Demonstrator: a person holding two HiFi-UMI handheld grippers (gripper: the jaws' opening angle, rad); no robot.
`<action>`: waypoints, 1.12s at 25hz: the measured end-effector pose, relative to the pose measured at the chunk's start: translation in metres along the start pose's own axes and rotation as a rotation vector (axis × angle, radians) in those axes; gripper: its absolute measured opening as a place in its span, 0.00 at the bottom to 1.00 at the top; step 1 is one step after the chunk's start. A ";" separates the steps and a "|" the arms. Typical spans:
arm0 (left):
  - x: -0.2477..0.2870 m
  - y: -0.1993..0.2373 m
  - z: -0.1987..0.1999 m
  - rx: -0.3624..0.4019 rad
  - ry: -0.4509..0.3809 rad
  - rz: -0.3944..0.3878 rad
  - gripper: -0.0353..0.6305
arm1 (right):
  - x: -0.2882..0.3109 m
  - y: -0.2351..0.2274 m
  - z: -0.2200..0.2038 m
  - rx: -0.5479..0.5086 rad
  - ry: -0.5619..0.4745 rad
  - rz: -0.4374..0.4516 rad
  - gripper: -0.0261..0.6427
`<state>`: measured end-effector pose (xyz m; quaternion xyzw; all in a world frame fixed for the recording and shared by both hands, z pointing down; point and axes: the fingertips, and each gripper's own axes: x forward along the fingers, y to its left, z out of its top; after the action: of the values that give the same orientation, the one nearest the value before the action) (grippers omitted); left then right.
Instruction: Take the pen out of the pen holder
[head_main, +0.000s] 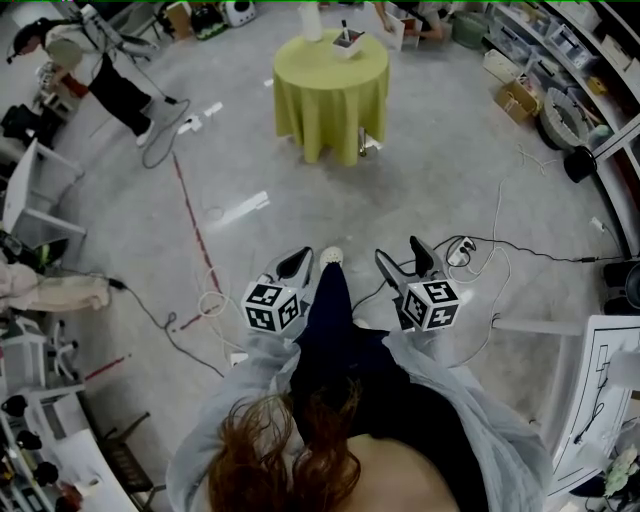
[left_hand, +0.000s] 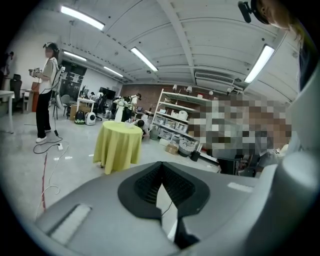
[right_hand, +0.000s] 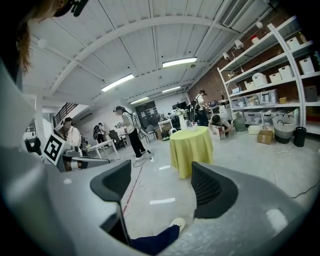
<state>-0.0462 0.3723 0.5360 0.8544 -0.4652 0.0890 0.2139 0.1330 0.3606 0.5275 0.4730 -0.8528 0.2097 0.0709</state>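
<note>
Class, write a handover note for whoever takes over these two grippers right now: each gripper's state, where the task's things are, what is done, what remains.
Left gripper: jaws together, holding nothing.
Right gripper: jaws wide apart, nothing between them.
Pen holder: on the round table with the yellow-green cloth, across the floor, far from both grippers. A dark pen appears to stand in it.
Done: nothing yet.
Left: walk to the table, grip the pen, lift it out.

The pen holder (head_main: 349, 44) is a small white box. It stands up on a round yellow table (head_main: 330, 75), far in front of the left gripper (head_main: 303, 255) and the right gripper (head_main: 398, 250). A dark pen (head_main: 344, 27) sticks up out of it.
</note>
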 end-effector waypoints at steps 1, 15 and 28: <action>0.003 0.004 0.003 -0.001 -0.003 0.004 0.07 | 0.005 0.000 0.002 -0.002 0.002 0.007 0.60; 0.087 0.078 0.122 0.064 -0.146 0.020 0.07 | 0.106 -0.040 0.113 -0.076 -0.079 0.024 0.60; 0.157 0.155 0.184 0.093 -0.130 -0.006 0.07 | 0.224 -0.054 0.166 -0.072 -0.053 0.070 0.60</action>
<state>-0.0974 0.0971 0.4711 0.8687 -0.4709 0.0544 0.1434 0.0696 0.0913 0.4645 0.4453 -0.8774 0.1688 0.0579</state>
